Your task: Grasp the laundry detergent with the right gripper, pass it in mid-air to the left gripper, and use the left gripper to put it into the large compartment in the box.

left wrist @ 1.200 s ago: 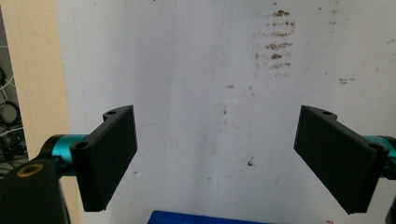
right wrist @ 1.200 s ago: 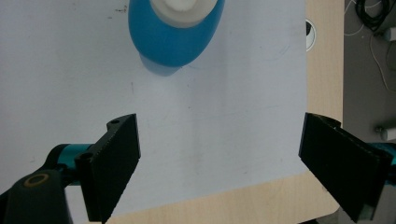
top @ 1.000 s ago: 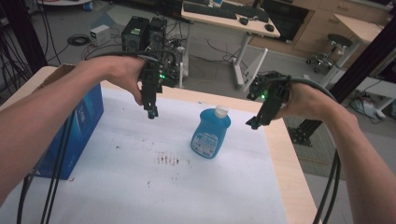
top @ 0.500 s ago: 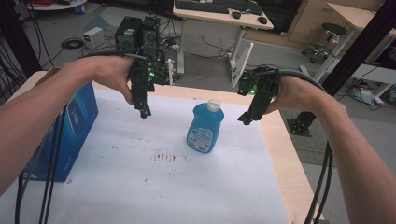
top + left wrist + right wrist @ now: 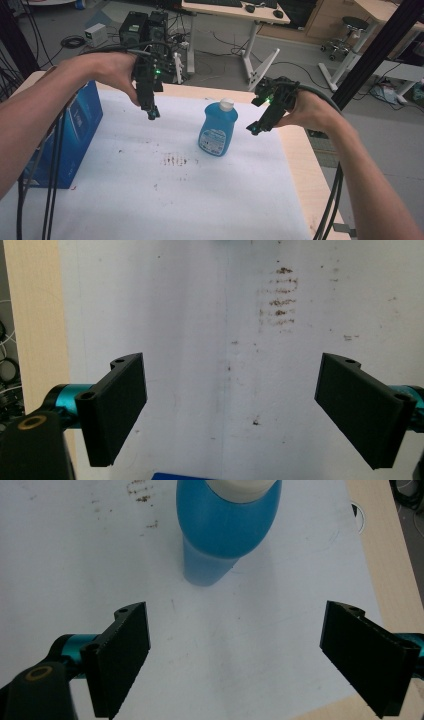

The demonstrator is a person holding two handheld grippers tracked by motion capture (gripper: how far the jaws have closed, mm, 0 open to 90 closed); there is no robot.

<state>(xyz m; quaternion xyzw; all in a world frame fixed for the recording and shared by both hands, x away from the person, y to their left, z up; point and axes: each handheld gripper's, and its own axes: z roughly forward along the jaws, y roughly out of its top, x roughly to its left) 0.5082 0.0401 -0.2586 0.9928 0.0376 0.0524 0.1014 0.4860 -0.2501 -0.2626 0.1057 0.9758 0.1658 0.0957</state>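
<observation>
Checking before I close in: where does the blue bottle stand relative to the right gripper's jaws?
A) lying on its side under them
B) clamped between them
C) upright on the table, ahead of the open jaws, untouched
C: the blue bottle stands upright beyond the right gripper, whose jaws are wide apart with bare table between them.

My left gripper (image 5: 153,113) at eleven o'clock, jaws wide, pointing down; my right gripper (image 5: 254,128) at two o'clock, jaws wide, angled down-left.

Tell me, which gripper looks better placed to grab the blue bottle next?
Probably the right gripper. It hangs open just beside the bottle, and the right gripper view looks at the bottle beyond its jaws. The left gripper, also open, is farther off and faces bare sheet.
</observation>
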